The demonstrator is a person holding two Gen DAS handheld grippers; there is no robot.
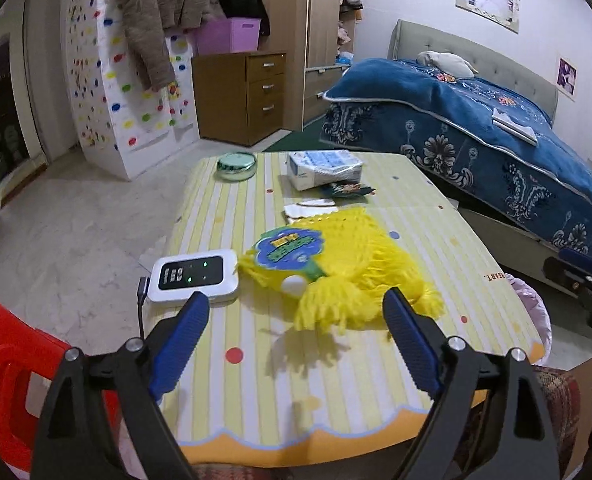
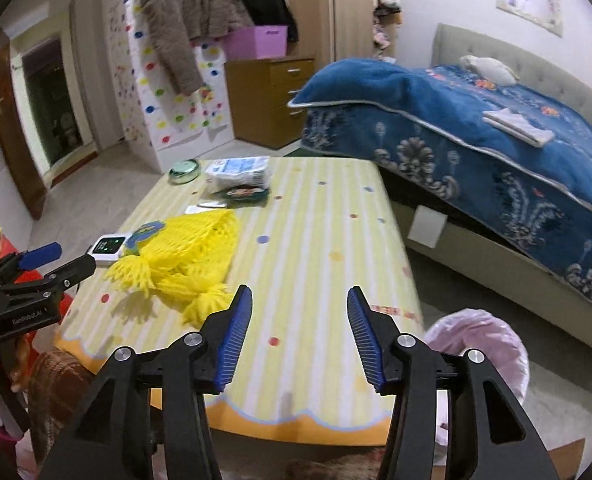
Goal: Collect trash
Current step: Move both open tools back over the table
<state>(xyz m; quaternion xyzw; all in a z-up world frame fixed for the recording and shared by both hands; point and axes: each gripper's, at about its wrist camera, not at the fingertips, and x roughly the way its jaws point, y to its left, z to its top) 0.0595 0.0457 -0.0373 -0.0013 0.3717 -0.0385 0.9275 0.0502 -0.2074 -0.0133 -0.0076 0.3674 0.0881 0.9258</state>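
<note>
Only the right wrist view shows the pink-lined trash bin (image 2: 480,344) well, just right of the table (image 2: 320,240); its contents are hidden. The yellow mesh net (image 1: 336,264) lies on the table just beyond the left gripper (image 1: 296,320), left of the right gripper (image 2: 299,320). Both grippers' jaws stand apart, empty.

Ahead of your left gripper (image 1: 296,312) the net bag (image 1: 344,264) lies on the table (image 1: 436,248), with the small device (image 1: 194,276) just to its left. Beyond them sit the tin (image 1: 237,165) and tissue pack (image 1: 324,169). Right of your right gripper (image 2: 299,332), the lined bin (image 2: 480,344) stands beside the table, the bed (image 2: 476,128) behind it.
</note>
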